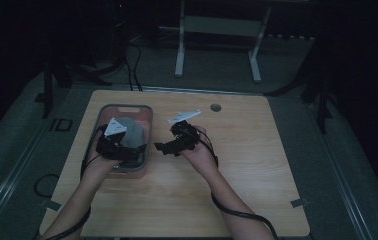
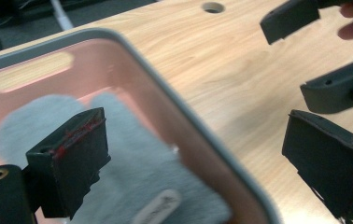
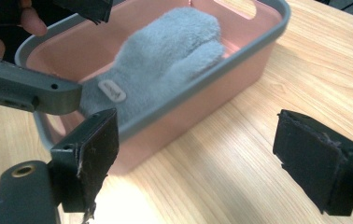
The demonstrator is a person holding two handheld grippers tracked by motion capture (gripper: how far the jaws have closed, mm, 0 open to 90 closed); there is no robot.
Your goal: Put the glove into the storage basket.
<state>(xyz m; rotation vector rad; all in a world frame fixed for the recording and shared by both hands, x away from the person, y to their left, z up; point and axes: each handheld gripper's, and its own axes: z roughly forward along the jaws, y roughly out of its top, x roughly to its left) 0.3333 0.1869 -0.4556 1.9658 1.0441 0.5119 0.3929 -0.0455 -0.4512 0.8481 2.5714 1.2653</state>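
High view: the left gripper (image 1: 119, 145) is being held over the near end of the pink bin (image 1: 148, 131), jaws spread. The right gripper (image 1: 169, 146) is being held just beside the bin's right wall, over bare table (image 1: 257, 165), which is lying open to its right.

Left gripper view: the grey sock (image 2: 142, 172) is being seen under the left jaw, inside the bin; the grey rim is passing between the jaws, nothing pinched.

Right gripper view: jaws are being held wide, nothing between them but tabletop; the sock (image 3: 174, 51) is lying in the bin ahead-left.
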